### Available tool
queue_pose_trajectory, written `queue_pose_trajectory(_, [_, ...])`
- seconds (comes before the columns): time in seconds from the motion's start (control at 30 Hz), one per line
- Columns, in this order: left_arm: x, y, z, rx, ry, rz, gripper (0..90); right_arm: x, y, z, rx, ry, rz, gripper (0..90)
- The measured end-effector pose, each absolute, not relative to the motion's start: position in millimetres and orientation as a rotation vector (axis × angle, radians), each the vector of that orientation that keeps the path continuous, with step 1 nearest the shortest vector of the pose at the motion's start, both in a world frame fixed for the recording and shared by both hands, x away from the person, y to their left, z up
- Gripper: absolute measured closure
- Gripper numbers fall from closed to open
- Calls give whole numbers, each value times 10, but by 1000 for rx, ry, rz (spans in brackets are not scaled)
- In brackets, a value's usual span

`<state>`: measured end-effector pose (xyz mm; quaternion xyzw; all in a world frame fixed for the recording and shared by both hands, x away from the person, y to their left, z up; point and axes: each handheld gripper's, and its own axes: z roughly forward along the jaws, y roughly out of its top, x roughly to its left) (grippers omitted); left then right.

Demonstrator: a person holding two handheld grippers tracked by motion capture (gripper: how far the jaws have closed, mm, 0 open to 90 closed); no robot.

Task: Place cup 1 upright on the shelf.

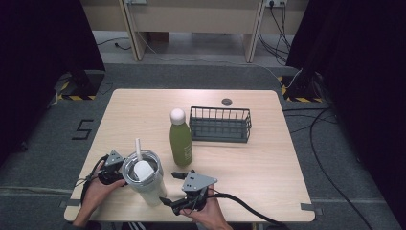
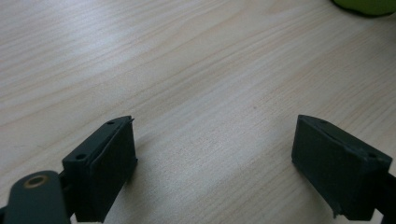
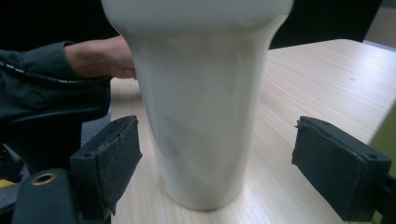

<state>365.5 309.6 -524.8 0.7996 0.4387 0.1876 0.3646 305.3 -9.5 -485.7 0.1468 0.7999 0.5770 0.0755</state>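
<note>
A pale wooden table [image 1: 249, 158] carries the scene, with everything else placed here relative to the tall white tumbler [image 1: 145, 179] standing upright near its front edge, topped by a clear lid and a white straw. In the right gripper view the tumbler [image 3: 201, 102] stands between the two black jaws, close ahead of them, with wood grain visible on either side and neither pad touching its wall.

Beyond the tumbler and off to its right sits a dark wire basket [image 1: 220, 124], well apart from it. Between basket and tumbler, just behind and right of the tumbler, an olive-green bottle with a round white cap [image 1: 180, 138] stands upright.

The right gripper [image 1: 175, 188], held in the person's right hand [image 1: 207, 214], lies just to the tumbler's right, its jaws spread and pointing towards the cup. The left gripper [image 1: 115, 165], in the left hand [image 1: 98, 189], sits just beside the tumbler's left wall; the left gripper view shows its jaws spread wide over bare wood [image 2: 196, 93], pinching nothing.
</note>
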Motion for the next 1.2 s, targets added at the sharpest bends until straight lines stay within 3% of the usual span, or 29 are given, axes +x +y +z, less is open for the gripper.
queue_pose_trajectory(0.7, [3655, 3095, -5248, 2057, 1128, 483, 129, 3138, 220, -4966, 403, 2403, 1795, 150])
queue_pose_trajectory(1.2, [3655, 3095, -5248, 2057, 1128, 483, 129, 3178, 391, -5058, 363, 2363, 1797, 90])
